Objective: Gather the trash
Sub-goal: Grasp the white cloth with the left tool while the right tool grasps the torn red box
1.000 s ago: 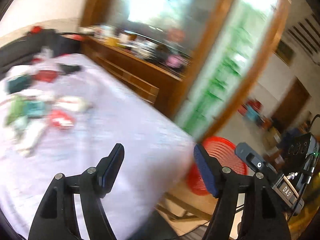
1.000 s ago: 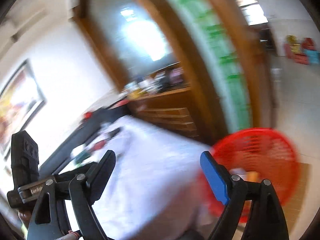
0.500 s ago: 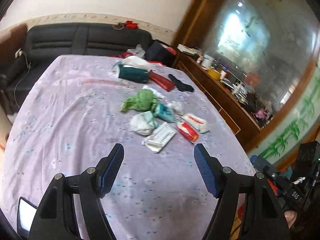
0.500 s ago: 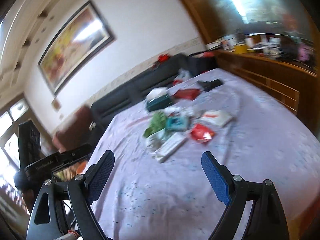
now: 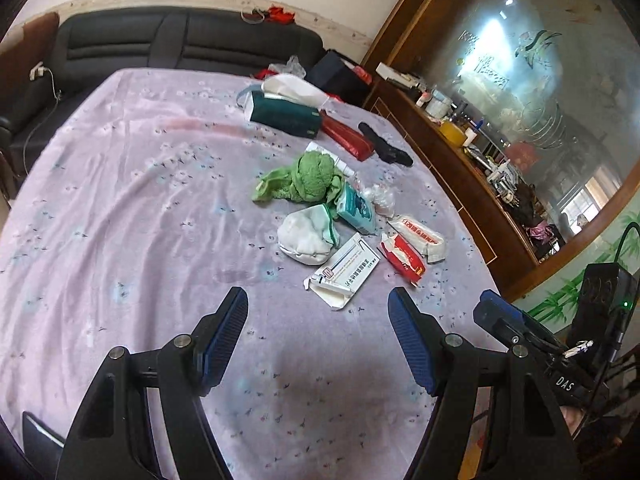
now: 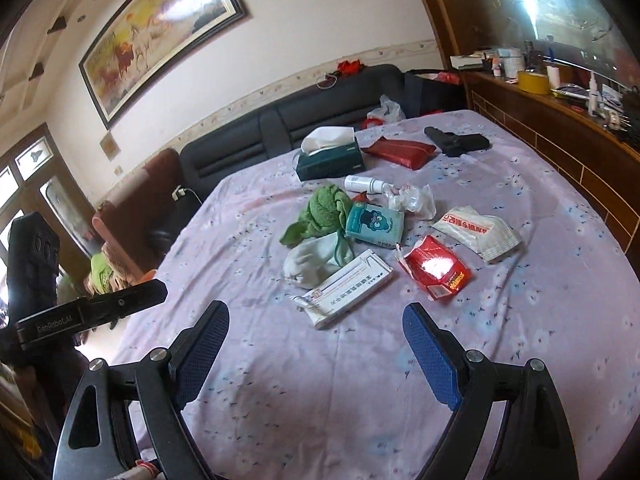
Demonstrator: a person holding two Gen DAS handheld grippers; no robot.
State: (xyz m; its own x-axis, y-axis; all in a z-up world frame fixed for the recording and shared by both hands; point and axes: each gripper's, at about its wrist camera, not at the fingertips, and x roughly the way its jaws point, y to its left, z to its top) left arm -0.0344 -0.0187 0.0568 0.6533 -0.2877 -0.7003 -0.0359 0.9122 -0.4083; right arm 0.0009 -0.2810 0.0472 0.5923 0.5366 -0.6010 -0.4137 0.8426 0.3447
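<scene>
Trash lies in a heap mid-table on the lilac cloth [image 5: 120, 208] [image 6: 540, 320]. Nearest is a flat white carton [image 5: 344, 272] [image 6: 346, 288], then a torn red packet [image 5: 402, 258] [image 6: 436, 268], a white wrapper with red print [image 5: 420, 234] [image 6: 478, 230], a white wad [image 5: 304, 234] [image 6: 312, 260], a teal pack [image 5: 356, 208] [image 6: 374, 220], a green cloth [image 5: 308, 178] [image 6: 320, 210] and crumpled clear plastic [image 6: 412, 200]. My left gripper [image 5: 318, 308] and my right gripper [image 6: 316, 322] both stand open above the near cloth, short of the carton, nothing between their pads.
Behind the heap lie a dark green tissue box [image 5: 286, 114] [image 6: 330, 158], a red pouch [image 5: 346, 136] [image 6: 400, 150], a black object [image 6: 456, 142] and a small white bottle [image 6: 362, 184]. A black sofa [image 5: 180, 44] lines the far edge. A cluttered wooden sideboard [image 5: 472, 168] runs along the right.
Both views swung away from the red basket and doorway onto the table. Both grippers have come closer to the trash heap, their jaws still apart.
</scene>
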